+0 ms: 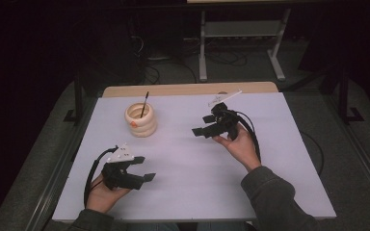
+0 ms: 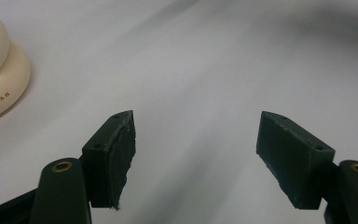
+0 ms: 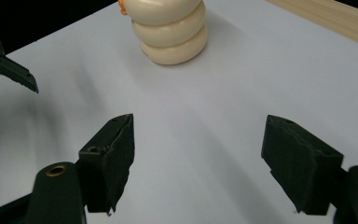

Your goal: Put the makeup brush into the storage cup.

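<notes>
My white table (image 1: 192,192) carries a cream holder (image 1: 141,120) with a stick (image 1: 145,103), well apart from both grippers. My left gripper (image 1: 142,168) and right gripper (image 1: 198,131) gape wide, holding nothing.

A cream holder (image 1: 141,120) of three stacked rings stands upright on the far-left tabletop (image 1: 197,183), with a thin dark stick (image 1: 145,103) leaning inside.

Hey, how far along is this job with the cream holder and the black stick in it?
Done, by the look of it: the black stick stands inside the cream ringed holder. In hand: nothing; the left hand-held gripper and the right hand-held gripper are both open, apart from the holder, above the white table. If the stick was meant to go in, little seems left.
</notes>
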`<state>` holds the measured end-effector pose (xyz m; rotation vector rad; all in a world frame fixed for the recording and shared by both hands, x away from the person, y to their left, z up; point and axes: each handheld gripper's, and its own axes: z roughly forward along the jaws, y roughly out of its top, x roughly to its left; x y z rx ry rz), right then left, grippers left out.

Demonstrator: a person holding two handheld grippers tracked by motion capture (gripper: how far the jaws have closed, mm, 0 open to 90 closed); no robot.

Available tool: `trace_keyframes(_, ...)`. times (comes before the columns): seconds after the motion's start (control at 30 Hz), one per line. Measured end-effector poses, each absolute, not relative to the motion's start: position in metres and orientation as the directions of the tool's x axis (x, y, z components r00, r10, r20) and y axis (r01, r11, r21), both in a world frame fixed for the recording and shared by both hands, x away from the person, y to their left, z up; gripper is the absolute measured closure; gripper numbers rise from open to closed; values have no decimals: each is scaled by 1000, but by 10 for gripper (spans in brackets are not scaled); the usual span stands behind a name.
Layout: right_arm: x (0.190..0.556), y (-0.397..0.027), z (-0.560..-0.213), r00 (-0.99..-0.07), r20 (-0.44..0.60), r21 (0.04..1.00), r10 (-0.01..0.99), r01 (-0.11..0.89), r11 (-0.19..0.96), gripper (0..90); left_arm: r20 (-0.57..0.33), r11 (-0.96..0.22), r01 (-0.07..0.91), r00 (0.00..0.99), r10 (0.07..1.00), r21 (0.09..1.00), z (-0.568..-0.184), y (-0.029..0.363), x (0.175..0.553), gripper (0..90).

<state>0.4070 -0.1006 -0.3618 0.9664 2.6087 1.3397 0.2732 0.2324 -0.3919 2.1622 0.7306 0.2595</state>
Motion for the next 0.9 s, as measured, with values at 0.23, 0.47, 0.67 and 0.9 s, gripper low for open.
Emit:
trace_keyframes(0.23, 398, -115, -365, -799, 215, 753, 562, 502, 425, 245, -60, -491, 415, 807, 588, 766, -392, 233, 273, 270)
trace_keyframes(0.47, 389, -132, -365, -793, 207, 763, 573, 498, 413, 245, -64, -491, 420, 806, 588, 763, -392, 233, 273, 263)
trace_keyframes(0.67, 381, -145, -367, -787, 206, 763, 581, 501, 409, 245, -70, -488, 426, 804, 591, 762, -393, 232, 273, 262)
trace_keyframes(0.9, 373, -163, -363, -771, 213, 781, 600, 503, 369, 244, -64, -495, 420, 807, 587, 761, -394, 235, 275, 261)
